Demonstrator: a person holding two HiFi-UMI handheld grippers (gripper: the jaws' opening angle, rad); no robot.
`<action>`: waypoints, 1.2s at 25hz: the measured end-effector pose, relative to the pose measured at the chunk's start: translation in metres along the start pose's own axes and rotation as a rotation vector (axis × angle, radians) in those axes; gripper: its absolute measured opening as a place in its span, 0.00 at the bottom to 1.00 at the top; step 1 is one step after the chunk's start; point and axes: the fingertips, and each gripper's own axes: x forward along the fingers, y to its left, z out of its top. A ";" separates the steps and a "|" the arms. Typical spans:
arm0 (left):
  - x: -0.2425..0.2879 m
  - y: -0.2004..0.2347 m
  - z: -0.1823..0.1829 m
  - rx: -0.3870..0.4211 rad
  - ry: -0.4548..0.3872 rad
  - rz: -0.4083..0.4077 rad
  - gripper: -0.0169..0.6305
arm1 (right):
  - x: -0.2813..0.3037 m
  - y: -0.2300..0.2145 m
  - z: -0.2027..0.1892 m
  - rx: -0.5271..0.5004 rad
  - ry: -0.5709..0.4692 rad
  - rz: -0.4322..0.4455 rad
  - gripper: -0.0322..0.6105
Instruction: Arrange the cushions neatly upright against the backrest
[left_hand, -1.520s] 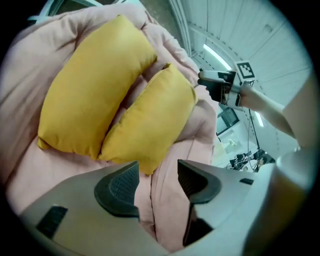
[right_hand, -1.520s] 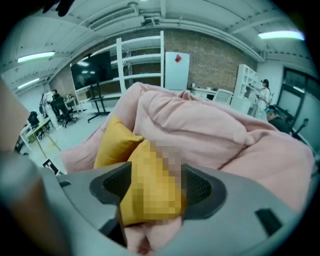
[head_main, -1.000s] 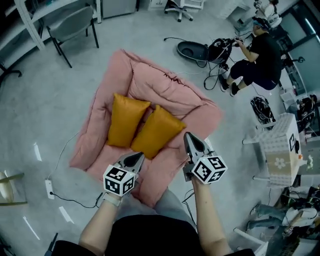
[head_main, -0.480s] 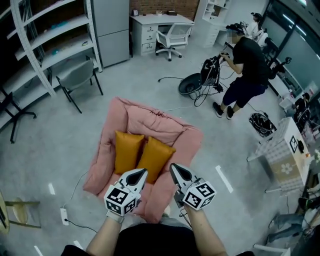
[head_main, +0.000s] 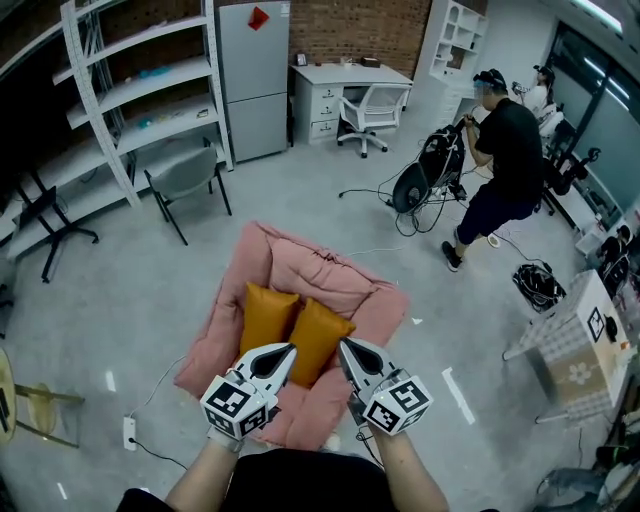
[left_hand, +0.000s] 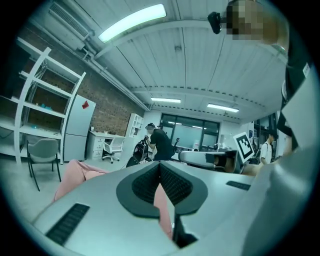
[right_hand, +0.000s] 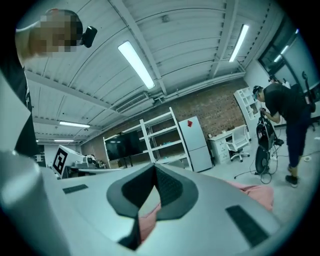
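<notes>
Two mustard-yellow cushions, one on the left (head_main: 265, 319) and one on the right (head_main: 317, 337), stand side by side, leaning against the backrest of a pink floor sofa (head_main: 318, 277). My left gripper (head_main: 285, 351) is shut and empty, raised in front of the sofa's near edge. Beside it my right gripper (head_main: 345, 349) is shut and empty too. In the left gripper view the shut jaws (left_hand: 160, 165) point level across the room, with pink sofa (left_hand: 75, 172) below. The right gripper view shows shut jaws (right_hand: 154, 166) and pink fabric (right_hand: 255, 192) low at the right.
A person in black (head_main: 505, 165) stands by a golf bag (head_main: 428, 170) at the back right. A grey chair (head_main: 186, 177), white shelving (head_main: 130, 90), a fridge (head_main: 255, 75) and a desk (head_main: 350, 85) line the back. A power strip (head_main: 128, 432) and cable lie left of the sofa.
Both grippers have risen and drawn back from the sofa, staying shut. The head view has tilted up, so more of the room shows and the sofa looks smaller. The cushions have not moved.
</notes>
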 end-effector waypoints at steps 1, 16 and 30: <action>-0.001 0.001 0.004 -0.001 -0.008 0.008 0.05 | 0.001 0.002 0.004 -0.013 -0.004 0.009 0.06; -0.007 0.002 0.029 0.092 -0.086 0.064 0.05 | 0.013 0.014 0.028 -0.135 -0.031 0.067 0.06; -0.011 -0.003 0.031 0.075 -0.069 0.041 0.05 | 0.016 0.022 0.028 -0.206 -0.024 0.070 0.06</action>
